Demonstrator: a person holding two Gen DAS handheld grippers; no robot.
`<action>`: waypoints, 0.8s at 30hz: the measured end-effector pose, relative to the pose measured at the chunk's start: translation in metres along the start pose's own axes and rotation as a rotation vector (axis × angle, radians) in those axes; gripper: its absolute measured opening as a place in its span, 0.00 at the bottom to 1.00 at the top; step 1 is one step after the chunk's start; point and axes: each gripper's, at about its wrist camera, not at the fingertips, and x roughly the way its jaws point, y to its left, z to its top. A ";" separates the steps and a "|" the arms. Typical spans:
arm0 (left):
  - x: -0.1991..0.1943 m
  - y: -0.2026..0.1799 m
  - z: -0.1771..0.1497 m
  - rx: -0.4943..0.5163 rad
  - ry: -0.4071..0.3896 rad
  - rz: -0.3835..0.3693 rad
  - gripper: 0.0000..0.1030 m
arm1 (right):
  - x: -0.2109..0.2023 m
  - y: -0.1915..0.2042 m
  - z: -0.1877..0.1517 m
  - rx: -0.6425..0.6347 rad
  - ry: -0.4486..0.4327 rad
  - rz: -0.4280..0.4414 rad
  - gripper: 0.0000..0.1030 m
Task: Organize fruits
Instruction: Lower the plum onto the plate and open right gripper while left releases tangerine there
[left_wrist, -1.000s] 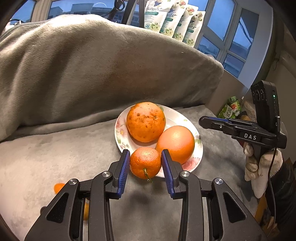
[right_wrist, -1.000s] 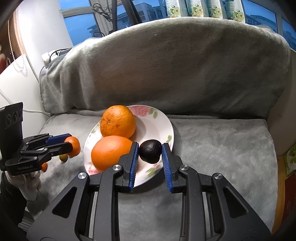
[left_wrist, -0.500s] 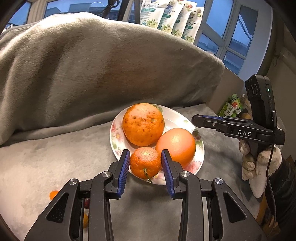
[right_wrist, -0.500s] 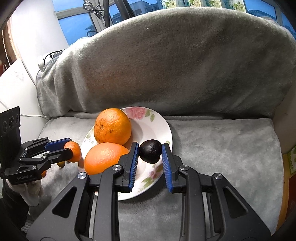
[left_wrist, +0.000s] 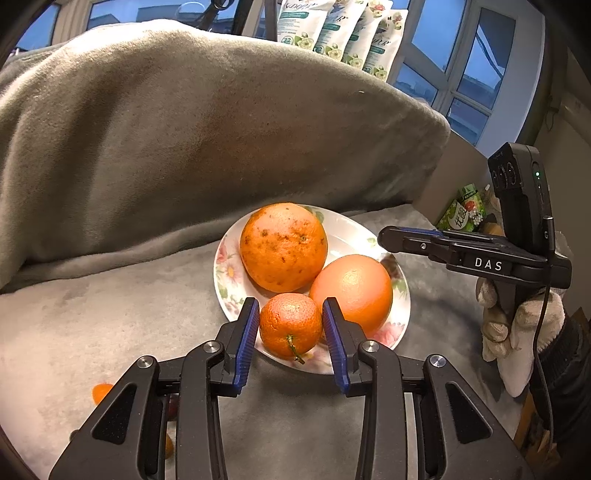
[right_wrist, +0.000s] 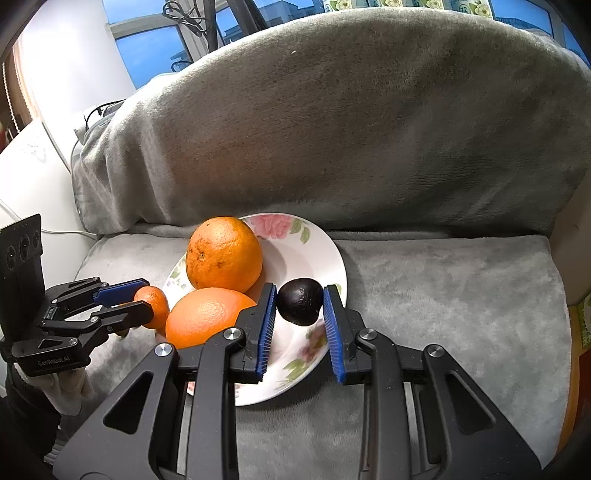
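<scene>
The mandarin (left_wrist: 290, 325) is clamped between the left gripper (left_wrist: 290, 334) pads, low over the near rim of the flowered plate (left_wrist: 221, 273), just beside two big oranges (left_wrist: 283, 246). The right gripper (right_wrist: 300, 320) is closed on a dark avocado-like fruit (right_wrist: 300, 301) over the plate's other side. Risk, imo — round fruit w/ little room: releasing could nudge an orange, or let the mandarin roll off the rim onto the grey blanket (left_wrist: 92, 314), where small orange bits (left_wrist: 101, 391) lie.

Ahead of my tongs, dusk-blue windows (left_wrist: 476, 74) give little light; warm indoor light leaves soft shadows. Both views are sharp, with fisheye-bent, dark-vignetted edges.
</scene>
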 end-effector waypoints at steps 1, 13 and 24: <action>0.000 0.000 0.000 0.002 0.000 0.001 0.33 | 0.000 0.000 0.000 0.000 0.000 0.000 0.26; -0.004 -0.006 0.002 0.036 -0.021 0.010 0.53 | -0.006 0.005 0.002 -0.006 -0.032 -0.001 0.72; -0.003 -0.013 0.003 0.054 -0.026 0.061 0.78 | -0.008 0.008 0.003 -0.010 -0.044 -0.021 0.87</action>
